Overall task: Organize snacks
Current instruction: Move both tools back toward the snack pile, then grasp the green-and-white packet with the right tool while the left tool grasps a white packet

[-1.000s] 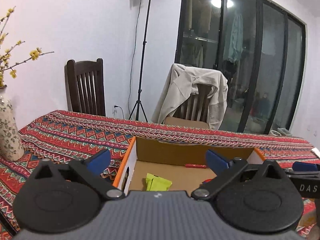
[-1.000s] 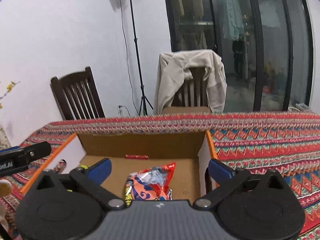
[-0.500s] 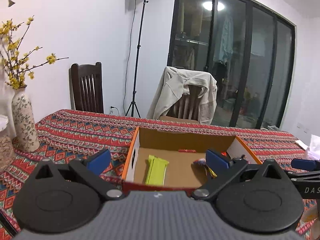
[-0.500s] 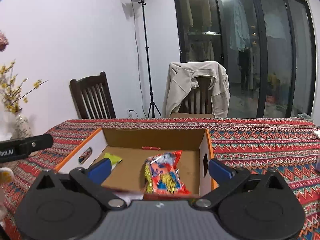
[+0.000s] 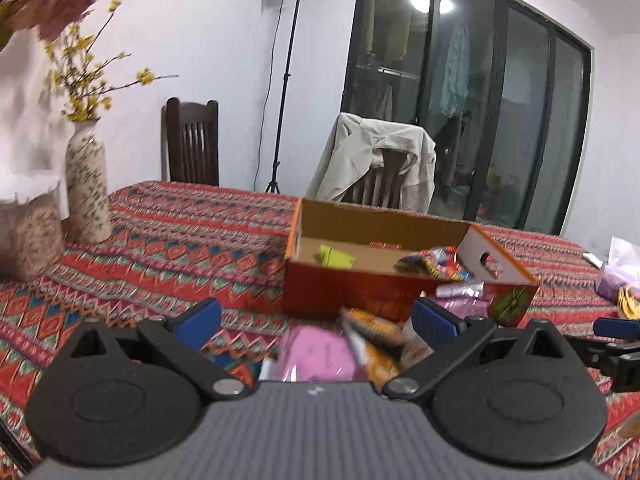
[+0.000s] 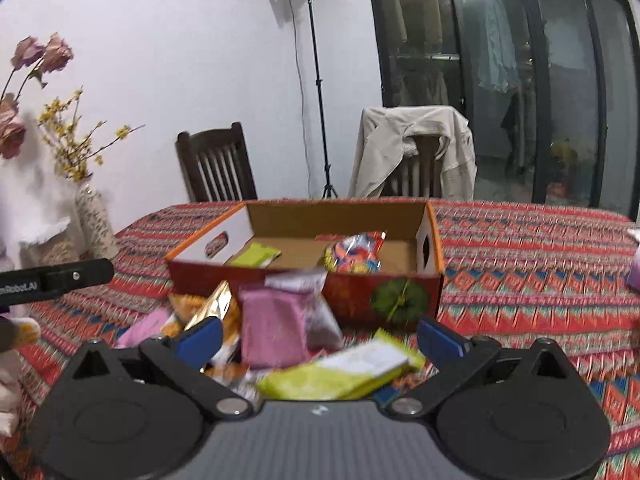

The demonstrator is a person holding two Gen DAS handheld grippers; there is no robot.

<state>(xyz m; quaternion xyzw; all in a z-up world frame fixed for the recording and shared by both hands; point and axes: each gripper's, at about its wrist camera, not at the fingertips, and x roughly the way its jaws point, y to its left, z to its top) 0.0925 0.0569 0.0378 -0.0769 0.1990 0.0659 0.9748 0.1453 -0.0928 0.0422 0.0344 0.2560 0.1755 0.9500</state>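
Observation:
An open cardboard box (image 5: 356, 284) (image 6: 352, 292) stands on the patterned tablecloth; a green packet (image 5: 334, 258) (image 6: 256, 256) and a red-blue bag (image 5: 432, 262) (image 6: 354, 254) lie inside. In front of the box lies a heap of loose snacks: a pink packet (image 5: 316, 352) (image 6: 276, 328), an orange one (image 5: 372, 340) (image 6: 216, 308), a silvery-pink one (image 5: 460, 294) and a yellow-green bar (image 6: 344, 372). My left gripper (image 5: 316, 320) is open above the pink packet. My right gripper (image 6: 320, 336) is open over the heap, nothing between its fingers.
A patterned vase (image 5: 86, 192) (image 6: 96, 220) with flowers and a pale jar (image 5: 28, 224) stand at the left. Two chairs (image 5: 192, 144) (image 6: 420, 160), one draped with a jacket, line the far edge. A tissue pack (image 5: 616, 272) lies at the right.
Both grippers have drawn back from over the box toward the near edge. The heap of loose snacks in front of the box has come into view. Both stay open.

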